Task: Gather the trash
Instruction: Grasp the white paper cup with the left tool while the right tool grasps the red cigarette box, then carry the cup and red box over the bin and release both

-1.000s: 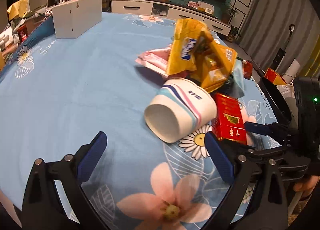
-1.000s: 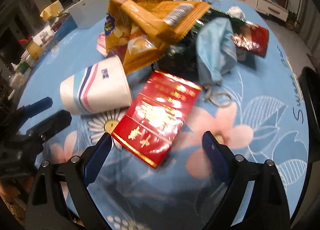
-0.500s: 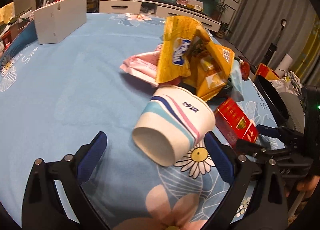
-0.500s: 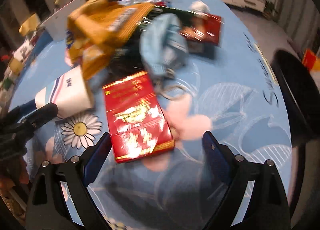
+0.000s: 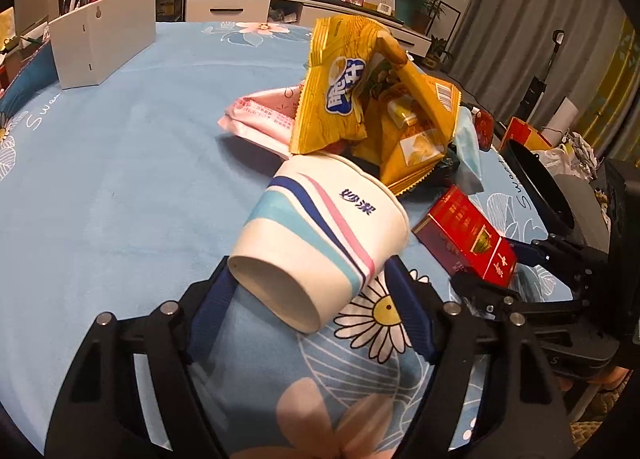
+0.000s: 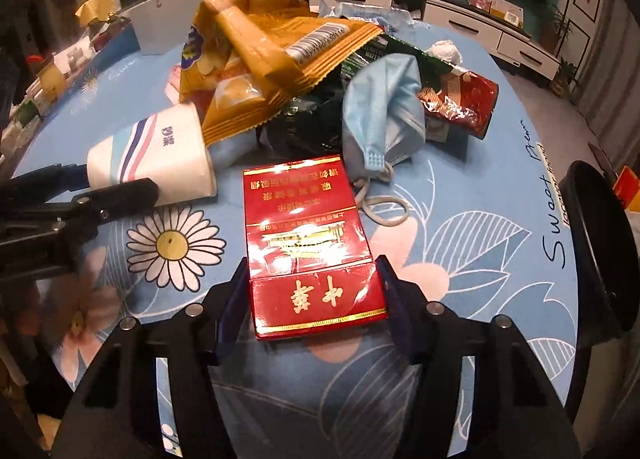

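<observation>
One paper cup [image 5: 320,235] lay on its side, empty, near the table's [image 5: 120,179] front edge; the left gripper [image 5: 308,311] was closing with the cup between its pads, contact unclear. One red box [image 6: 308,243] lay beside it; the right gripper [image 6: 310,299] was closing, box between pads. One yellow bag [image 6: 272,59], one blue mask [image 6: 384,107] lay behind. One black bin [image 6: 596,243] stood off the right edge, contents hidden.

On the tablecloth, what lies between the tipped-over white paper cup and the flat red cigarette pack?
Only bare blue floral tablecloth, with a printed daisy, separates the white paper cup from the red cigarette pack; the right wrist view shows it.
</observation>
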`<state>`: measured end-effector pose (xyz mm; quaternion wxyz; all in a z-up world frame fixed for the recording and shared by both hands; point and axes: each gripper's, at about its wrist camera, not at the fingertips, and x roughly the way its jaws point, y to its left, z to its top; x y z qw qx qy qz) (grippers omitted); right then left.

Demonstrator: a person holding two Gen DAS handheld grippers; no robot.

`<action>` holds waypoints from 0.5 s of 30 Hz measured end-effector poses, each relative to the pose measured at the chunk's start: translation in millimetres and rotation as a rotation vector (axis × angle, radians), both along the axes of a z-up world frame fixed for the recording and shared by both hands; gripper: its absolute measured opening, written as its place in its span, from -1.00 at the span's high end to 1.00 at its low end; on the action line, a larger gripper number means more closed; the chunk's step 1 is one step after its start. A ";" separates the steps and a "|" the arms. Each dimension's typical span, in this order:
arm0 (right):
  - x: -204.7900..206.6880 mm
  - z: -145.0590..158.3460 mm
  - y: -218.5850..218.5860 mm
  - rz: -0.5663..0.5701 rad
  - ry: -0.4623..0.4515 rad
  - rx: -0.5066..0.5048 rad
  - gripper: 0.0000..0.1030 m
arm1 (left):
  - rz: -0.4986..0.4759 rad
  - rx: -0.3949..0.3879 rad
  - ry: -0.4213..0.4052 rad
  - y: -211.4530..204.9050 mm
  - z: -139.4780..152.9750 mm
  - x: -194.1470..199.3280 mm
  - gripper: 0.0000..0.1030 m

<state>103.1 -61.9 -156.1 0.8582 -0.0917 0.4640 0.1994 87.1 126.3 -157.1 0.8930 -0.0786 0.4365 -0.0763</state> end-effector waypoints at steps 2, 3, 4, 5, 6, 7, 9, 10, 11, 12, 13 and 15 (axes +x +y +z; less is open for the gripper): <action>-1.8 0.7 -2.7 0.003 0.002 0.007 -0.15 | 0.006 -0.009 0.001 -0.3 0.1 -3.3 -0.37; -2.0 1.3 -1.3 0.006 0.003 0.011 -0.15 | 0.007 -0.014 0.001 -0.1 0.6 -5.8 -0.32; -4.9 1.7 -3.3 0.010 0.003 0.013 -0.15 | 0.010 -0.019 -0.001 -0.4 1.9 -9.4 -0.30; -7.9 2.9 -4.9 0.016 0.000 0.014 -0.14 | 0.012 -0.021 -0.003 -0.2 3.1 -11.8 -0.26; -10.9 3.4 -1.4 0.018 -0.003 0.016 -0.14 | 0.016 -0.022 -0.005 -0.7 4.5 -15.1 -0.25; -13.8 5.0 -3.3 0.018 -0.007 0.019 -0.14 | 0.019 -0.026 -0.006 -1.3 5.6 -18.6 -0.24; -18.0 7.5 -6.5 0.014 -0.009 0.026 -0.14 | 0.025 -0.044 -0.006 -1.0 6.8 -24.4 -0.22; -20.3 8.7 -7.4 0.011 -0.009 0.031 -0.14 | 0.030 -0.053 -0.005 -0.7 7.1 -26.5 -0.22; -22.5 10.4 -10.5 0.008 -0.010 0.036 -0.14 | 0.033 -0.060 -0.004 -0.7 7.6 -28.0 -0.21; -24.0 11.5 -12.0 0.004 -0.012 0.039 -0.14 | 0.041 -0.072 -0.002 0.0 7.9 -30.3 -0.21; -26.0 13.3 -14.2 0.001 -0.015 0.042 -0.14 | 0.046 -0.082 -0.003 0.3 9.9 -32.8 -0.21; -30.8 17.9 -19.8 -0.003 -0.024 0.051 -0.14 | 0.046 -0.091 -0.019 -0.9 15.8 -39.7 -0.21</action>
